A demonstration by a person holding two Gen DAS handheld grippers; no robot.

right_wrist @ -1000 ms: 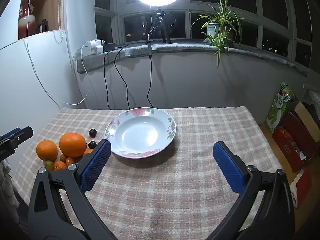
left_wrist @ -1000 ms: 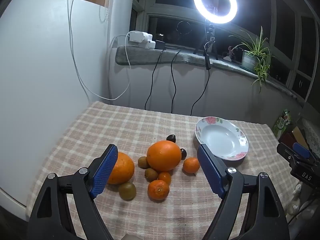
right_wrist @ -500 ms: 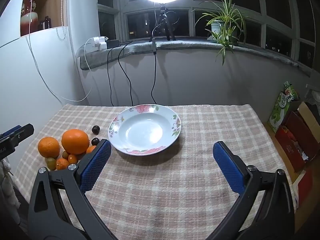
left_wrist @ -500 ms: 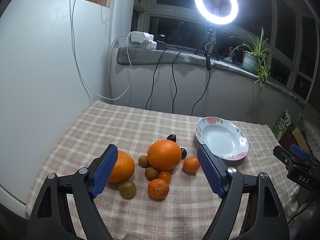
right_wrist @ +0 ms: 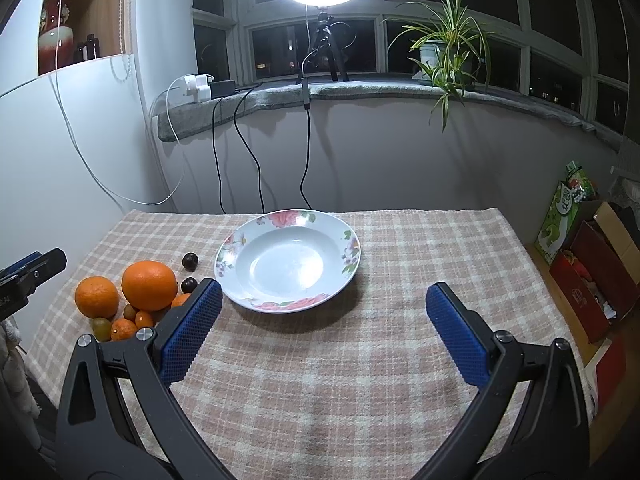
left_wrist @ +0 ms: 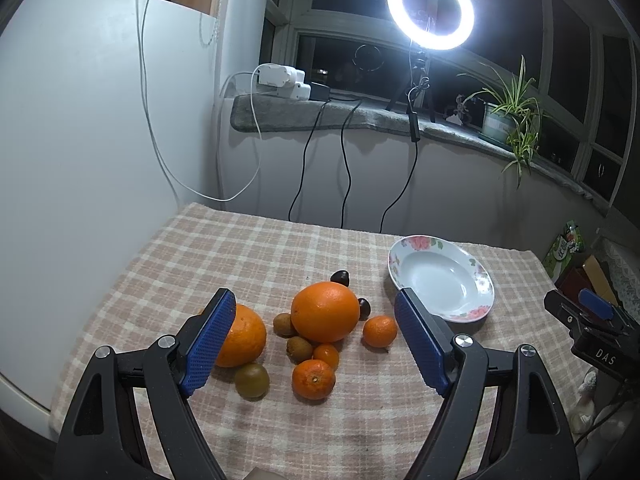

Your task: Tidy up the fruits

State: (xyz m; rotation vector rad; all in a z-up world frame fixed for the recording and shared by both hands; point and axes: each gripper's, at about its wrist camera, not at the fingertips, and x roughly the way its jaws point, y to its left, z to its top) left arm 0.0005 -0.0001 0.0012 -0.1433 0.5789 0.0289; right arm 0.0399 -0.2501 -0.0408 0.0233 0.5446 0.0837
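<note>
A pile of fruit lies on the checked tablecloth: a large orange (left_wrist: 325, 312), a second orange (left_wrist: 244, 336) partly behind my left finger, small mandarins (left_wrist: 313, 379), brown kiwis (left_wrist: 251, 379) and dark plums (left_wrist: 340, 278). An empty floral plate (left_wrist: 442, 284) sits right of the pile. My left gripper (left_wrist: 316, 336) is open above the pile, holding nothing. My right gripper (right_wrist: 320, 320) is open and empty just in front of the plate (right_wrist: 288, 260); the fruit pile (right_wrist: 149, 285) lies to its left.
The table (right_wrist: 360, 380) stands against a white cabinet (left_wrist: 80, 140) on the left and a wall with hanging cables (left_wrist: 344, 168) behind. A ring light (left_wrist: 430, 8) and a plant (right_wrist: 444, 52) stand on the sill. Boxes (right_wrist: 592, 272) sit on the floor at right.
Both grippers have drifted slightly; the right wrist view has moved a little closer to the plate. Nothing was grasped and no fruit moved.
</note>
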